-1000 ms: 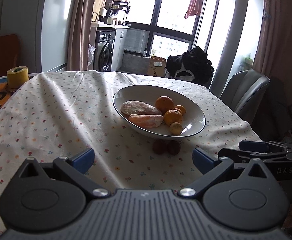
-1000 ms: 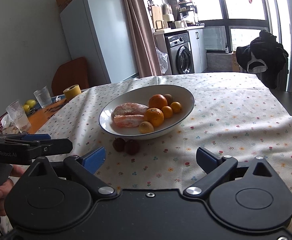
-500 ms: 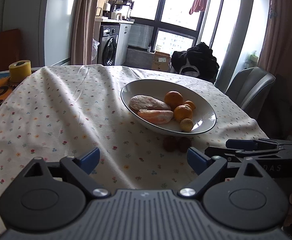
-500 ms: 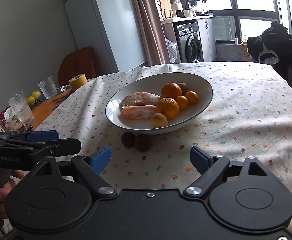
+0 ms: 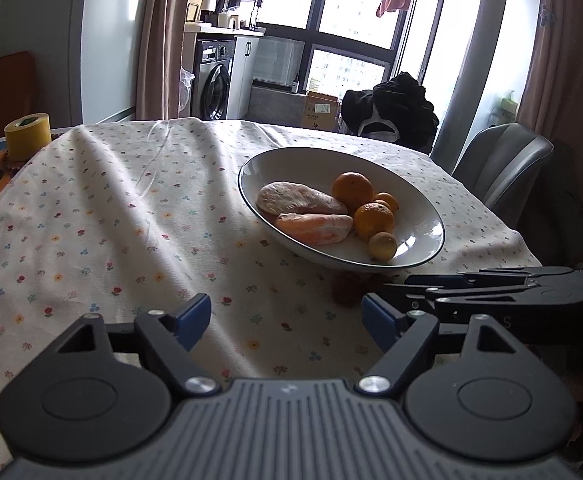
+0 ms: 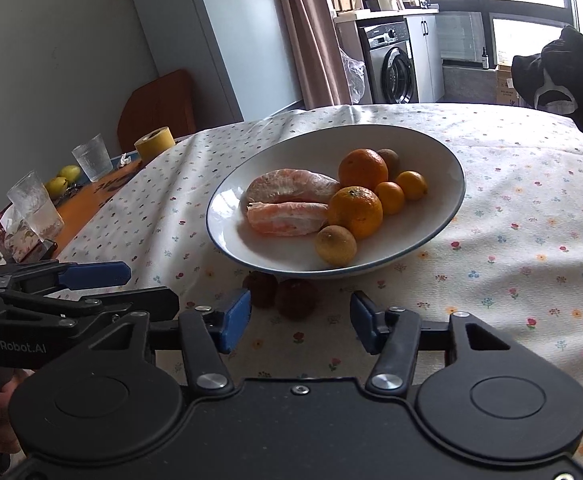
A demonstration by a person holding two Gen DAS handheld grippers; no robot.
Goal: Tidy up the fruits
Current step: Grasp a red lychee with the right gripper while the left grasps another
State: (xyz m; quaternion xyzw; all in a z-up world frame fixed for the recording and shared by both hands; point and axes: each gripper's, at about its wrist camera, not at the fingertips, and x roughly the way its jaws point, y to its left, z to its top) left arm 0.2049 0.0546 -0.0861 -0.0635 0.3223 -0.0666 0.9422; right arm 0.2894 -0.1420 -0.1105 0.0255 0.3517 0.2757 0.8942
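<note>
A: Bowl count and contents?

B: 1 white bowl (image 6: 443, 208), wide, shallow, glossy, thin dark rim line; standing on the bench (image 6: 511, 240) under a floral cloth, creased.
Inside: 2 peeled citrus pieces (image 6: 287, 204), pale pink-orange, pithy, elongated, side by side. 2 oranges (image 6: 357, 210), round, dimpled skin. 2 small orange kumquat-like fruits (image 6: 401, 192), smooth, oval. 1 dull yellow round fruit (image 6: 335, 245) at the near rim. 1 brownish fruit (image 6: 389, 160) behind the far orange, mostly hidden.

A: Anything outside the bowl?

B: 2 dark red fruits (image 6: 283, 294), round, rough-skinned, touching each other, on the cloth just under the bowl's near rim.

A: Grippers?

B: 2 units, black bodies, blue pads. Right hand-held gripper (image 6: 299, 326): jaws just been closing, now moderately narrow, nothing gripped; dark red fruits just ahead of the gap, pads apart from them. Left hand-held gripper (image 5: 285, 320): jaws just been closing, fairly wide, only cloth between the pads.

A: Remainder?

B: 1 yellow tape roll (image 6: 155, 144), cylindrical. 2 ribbed clear glasses (image 6: 91, 158). 2 yellow-green fruits (image 6: 63, 180) beside them, off the cloth.
</note>
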